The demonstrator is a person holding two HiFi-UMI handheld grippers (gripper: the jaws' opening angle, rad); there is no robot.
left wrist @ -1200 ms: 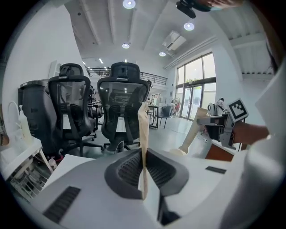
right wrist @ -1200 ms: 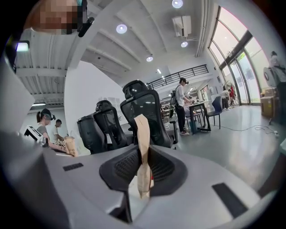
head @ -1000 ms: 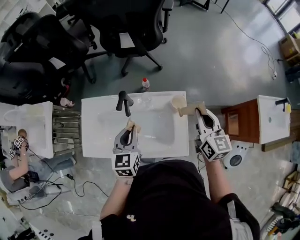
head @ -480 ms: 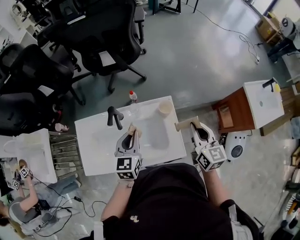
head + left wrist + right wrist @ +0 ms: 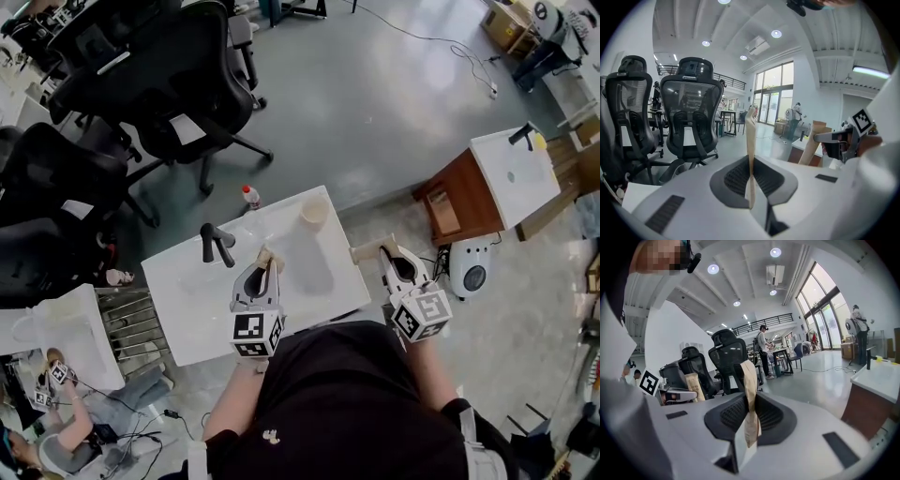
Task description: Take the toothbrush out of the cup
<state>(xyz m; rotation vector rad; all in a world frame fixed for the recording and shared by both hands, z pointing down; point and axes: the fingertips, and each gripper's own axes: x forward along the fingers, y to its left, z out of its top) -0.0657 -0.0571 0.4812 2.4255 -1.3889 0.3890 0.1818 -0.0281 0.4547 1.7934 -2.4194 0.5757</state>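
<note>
A beige cup (image 5: 314,213) stands at the far right corner of the white sink counter (image 5: 197,309); I cannot make out a toothbrush in it. My left gripper (image 5: 266,255) hovers over the basin, shut, its tan pads pressed flat together with nothing between them (image 5: 750,154). My right gripper (image 5: 358,252) is off the counter's right edge, nearer me than the cup, also shut and empty (image 5: 749,394). Each gripper view shows the other gripper at its side: the right one (image 5: 834,138), the left one (image 5: 679,392). The cup is in neither gripper view.
A black faucet (image 5: 217,242) rises at the basin's left and a small red-capped bottle (image 5: 250,195) stands at the back edge. Office chairs (image 5: 178,84) crowd the floor beyond. A second sink on a wooden cabinet (image 5: 511,173) is at the right, a wire rack (image 5: 141,319) at the left.
The right gripper, which was beside the cup, now sits off the counter's right edge, away from it. The whole scene has swung and tilted in the head view. Both grippers stay shut.
</note>
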